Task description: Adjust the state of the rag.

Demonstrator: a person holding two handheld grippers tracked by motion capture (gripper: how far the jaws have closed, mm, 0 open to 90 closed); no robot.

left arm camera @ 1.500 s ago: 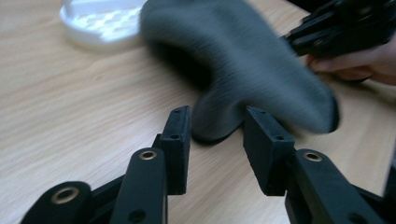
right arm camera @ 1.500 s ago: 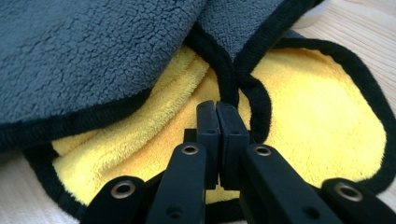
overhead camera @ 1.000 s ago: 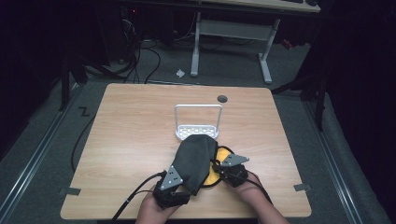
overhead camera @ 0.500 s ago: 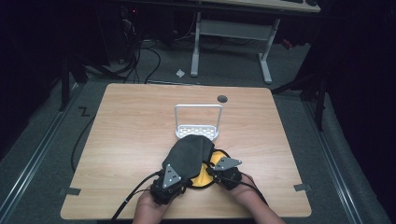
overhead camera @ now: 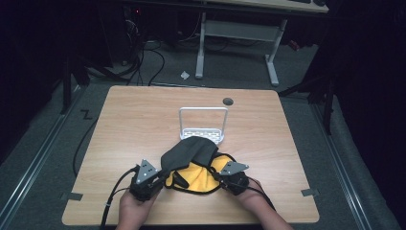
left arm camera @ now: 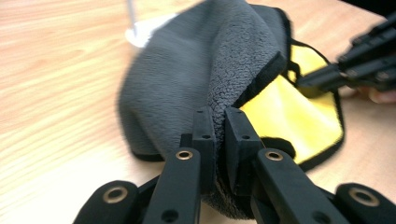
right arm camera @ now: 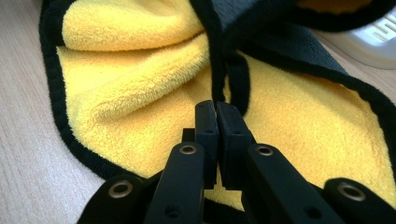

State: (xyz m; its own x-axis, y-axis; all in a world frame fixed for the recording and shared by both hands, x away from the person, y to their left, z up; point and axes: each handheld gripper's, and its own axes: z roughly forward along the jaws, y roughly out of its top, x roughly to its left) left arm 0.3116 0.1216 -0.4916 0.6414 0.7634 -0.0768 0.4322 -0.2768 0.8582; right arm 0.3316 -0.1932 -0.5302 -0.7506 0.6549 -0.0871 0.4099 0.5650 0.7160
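Pinching the soft grey-and-yellow microfibre cloth (overhead camera: 191, 165) at the desk's (overhead camera: 134, 124) near edge, the left tool (left arm camera: 217, 123) clamped a grey fold, the right tool (right arm camera: 217, 116) its black hem; limp and light, it probably handled best by its edges.

Fleecy grey-and-yellow cloth (left arm camera: 187, 84), wood-grain table (overhead camera: 143, 120), possibly plastic white rack (overhead camera: 203, 132)
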